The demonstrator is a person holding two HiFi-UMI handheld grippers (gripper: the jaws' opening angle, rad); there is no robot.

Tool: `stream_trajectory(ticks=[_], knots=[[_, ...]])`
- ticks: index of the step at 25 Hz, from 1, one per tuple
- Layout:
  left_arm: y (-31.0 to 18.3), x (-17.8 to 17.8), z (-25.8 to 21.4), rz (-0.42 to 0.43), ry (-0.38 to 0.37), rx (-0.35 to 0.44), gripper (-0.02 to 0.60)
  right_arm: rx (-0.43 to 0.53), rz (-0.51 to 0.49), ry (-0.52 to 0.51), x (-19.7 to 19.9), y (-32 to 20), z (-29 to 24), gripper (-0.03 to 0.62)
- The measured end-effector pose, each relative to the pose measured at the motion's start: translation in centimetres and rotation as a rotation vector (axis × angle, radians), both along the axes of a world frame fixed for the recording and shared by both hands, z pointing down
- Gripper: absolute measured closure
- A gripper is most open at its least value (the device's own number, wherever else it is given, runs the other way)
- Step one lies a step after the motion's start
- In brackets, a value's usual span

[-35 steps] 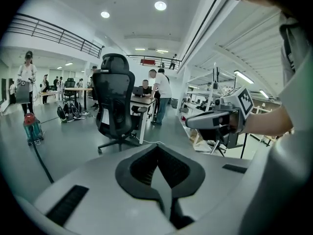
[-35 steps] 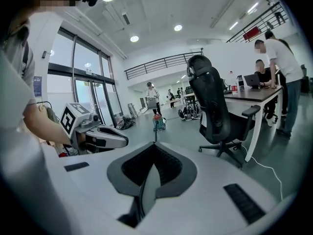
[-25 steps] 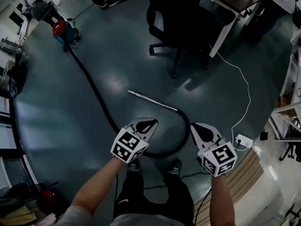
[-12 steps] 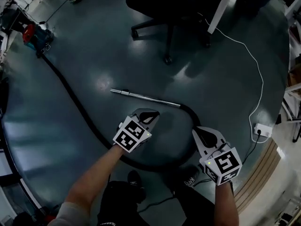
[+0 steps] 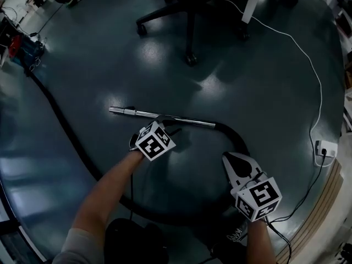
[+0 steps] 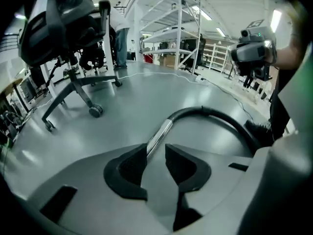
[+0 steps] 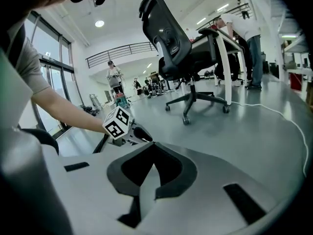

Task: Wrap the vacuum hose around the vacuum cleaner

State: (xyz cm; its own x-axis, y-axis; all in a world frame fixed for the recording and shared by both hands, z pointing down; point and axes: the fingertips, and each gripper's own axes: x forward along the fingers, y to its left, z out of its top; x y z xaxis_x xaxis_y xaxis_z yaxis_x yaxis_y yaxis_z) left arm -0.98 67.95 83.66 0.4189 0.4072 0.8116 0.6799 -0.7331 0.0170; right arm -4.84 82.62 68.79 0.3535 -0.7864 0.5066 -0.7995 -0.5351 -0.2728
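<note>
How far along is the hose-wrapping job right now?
Nothing is wrapped yet: the hose lies stretched across the floor from the vacuum. In hand: the left hand-held gripper, jaws just opening, is lined up over the metal tube but not gripping it; the right hand-held gripper is shut and empty. Left: pick up the tube and wind the whole hose around the vacuum.

Metal wand [image 6: 160,135] beyond just-parting jaws
</note>
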Motion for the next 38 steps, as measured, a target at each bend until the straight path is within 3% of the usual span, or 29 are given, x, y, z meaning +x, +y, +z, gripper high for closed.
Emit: stream_trajectory(ticks=[7, 11, 16, 27, 34, 38], knots=[[-1.8, 2.8, 8.7, 0.127, -0.030, 0.123, 0.373, -0.036, 0.032, -0.010, -1.0, 1.3, 7.7, 0.591], [-2.2, 3.3, 11.9, 0.247, -0.087, 0.198, 0.370, -0.055, 0.045, -0.016, -2.0, 2.6, 9.7, 0.591], [-2.0, 3.8, 13.0, 0.331, -0.143, 0.222, 0.367, -0.081, 0.065, -0.015, -2.6, 4.9, 10.1, 0.591], [-1.4, 3.3, 13.7, 0.390, -0.221, 0.216, 0.368, -0.091, 0.093, -0.046, -3.3, 5.5, 11.5, 0.591], [-1.3, 2.9, 13.7, 0.406, -0.185, 0.326, 0.388, -0.118, 0.062, -0.047, -3.6, 4.9, 12.1, 0.591], [-1.1, 1.4, 13.7, 0.396, -0.211, 0.350, 0.393, -0.119, 0.052, -0.040, -3.5, 5.3, 11.7, 0.591]])
